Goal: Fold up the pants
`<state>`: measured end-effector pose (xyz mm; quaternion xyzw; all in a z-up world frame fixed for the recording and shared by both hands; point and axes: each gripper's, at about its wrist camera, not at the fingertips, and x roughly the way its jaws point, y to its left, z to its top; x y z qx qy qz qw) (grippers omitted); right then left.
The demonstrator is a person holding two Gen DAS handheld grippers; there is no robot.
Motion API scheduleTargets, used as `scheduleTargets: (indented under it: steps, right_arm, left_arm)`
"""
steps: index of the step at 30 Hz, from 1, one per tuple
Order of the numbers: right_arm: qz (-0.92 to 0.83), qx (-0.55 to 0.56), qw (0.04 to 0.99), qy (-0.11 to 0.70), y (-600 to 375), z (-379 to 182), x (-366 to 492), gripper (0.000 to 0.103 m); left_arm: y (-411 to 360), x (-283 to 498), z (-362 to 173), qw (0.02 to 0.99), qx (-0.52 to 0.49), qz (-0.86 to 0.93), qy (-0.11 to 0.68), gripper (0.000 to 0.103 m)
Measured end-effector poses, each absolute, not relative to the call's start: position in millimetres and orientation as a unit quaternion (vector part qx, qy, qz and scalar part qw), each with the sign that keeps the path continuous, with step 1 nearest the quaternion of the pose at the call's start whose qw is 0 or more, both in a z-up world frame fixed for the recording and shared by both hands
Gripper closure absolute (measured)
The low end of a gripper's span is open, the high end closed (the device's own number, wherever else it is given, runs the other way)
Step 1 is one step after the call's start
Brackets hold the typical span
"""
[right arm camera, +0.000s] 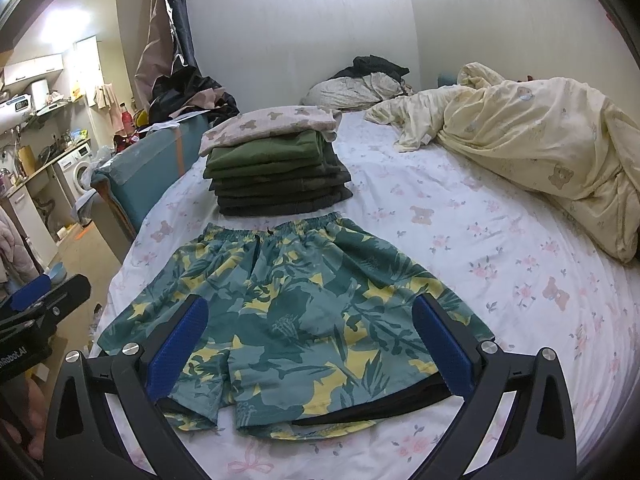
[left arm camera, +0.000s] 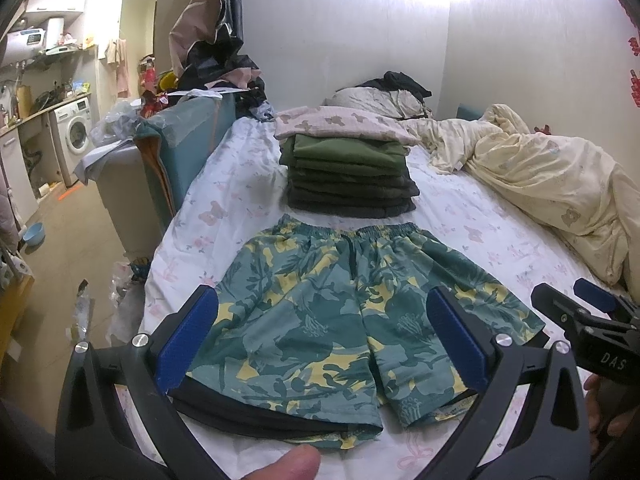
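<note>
Floral shorts [left arm camera: 340,320] flat near bed [left arm camera: 500,240] foot edge, unfolded. Our left tongs [left arm camera: 324,344], right tongs [right arm camera: 310,344] wide, empty. We'd pinch one leg's outer hem, fold across evenly.

Thin matt printed cloth shorts [left arm camera: 340,312], soft cotton sheet [right arm camera: 460,240], textured blue plastic fingers [right arm camera: 180,344]

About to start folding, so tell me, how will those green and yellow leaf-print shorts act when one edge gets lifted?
The green and yellow leaf-print shorts lie thin and flat on the white floral bedsheet, so they will probably droop limply. Being light, they may slide on the sheet. The dark inner lining showing at the hems could slip out.
</note>
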<state>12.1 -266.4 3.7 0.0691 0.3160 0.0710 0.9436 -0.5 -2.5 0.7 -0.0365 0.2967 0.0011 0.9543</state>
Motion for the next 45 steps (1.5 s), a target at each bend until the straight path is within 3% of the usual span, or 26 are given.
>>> scheduleTargets:
  steps: [9, 15, 22, 28, 32, 36, 39, 40, 41, 43, 45]
  right_arm:
    - [0.070, 0.073, 0.941, 0.323, -265.2, -2.4, 13.6, 0.000]
    - [0.078, 0.090, 0.919, 0.375, -287.8, -14.5, 31.4, 0.000]
    - [-0.020, 0.232, 0.849, 0.473, -397.3, -70.5, 72.2, 0.001]
    - [-0.134, 0.316, 0.784, 0.517, -475.7, -126.8, 88.7, 0.008]
    - [-0.131, 0.337, 0.764, 0.534, -482.0, -150.9, 97.0, 0.023]
    - [-0.108, 0.279, 0.778, 0.552, -457.1, -150.1, 105.5, 0.028]
    - [-0.106, 0.229, 0.787, 0.563, -444.1, -153.1, 109.2, 0.041]
    - [-0.100, 0.223, 0.790, 0.563, -441.2, -152.7, 109.4, 0.052]
    - [-0.091, 0.220, 0.791, 0.564, -438.4, -153.1, 109.9, 0.070]
    - [-0.068, 0.220, 0.794, 0.562, -434.1, -152.0, 110.3, 0.093]
    - [-0.045, 0.220, 0.821, 0.525, -426.6, -133.9, 106.2, 0.096]
  left_arm:
    - [-6.2, 5.8, -2.4, 0.951, -0.039, -0.001, 0.307, 0.001]
    - [-8.0, 13.2, -8.8, 0.943, -0.020, 0.009, 0.332, 0.000]
    - [3.1, 23.4, -18.1, 0.929, -0.030, 0.017, 0.369, 0.000]
    - [17.5, 30.7, -23.0, 0.916, -0.065, 0.025, 0.396, 0.000]
    - [21.6, 32.5, -22.0, 0.911, -0.079, 0.024, 0.403, 0.000]
    - [25.6, 32.2, -18.8, 0.910, -0.088, 0.025, 0.404, 0.000]
    - [29.7, 32.9, -19.0, 0.907, -0.098, 0.024, 0.409, 0.000]
    - [30.6, 32.6, -19.2, 0.906, -0.100, 0.025, 0.410, 0.001]
    - [31.5, 32.4, -19.1, 0.906, -0.100, 0.026, 0.411, 0.000]
    - [32.2, 31.6, -18.5, 0.906, -0.100, 0.029, 0.411, 0.000]
    - [33.2, 30.6, -17.4, 0.906, -0.102, 0.029, 0.409, 0.000]
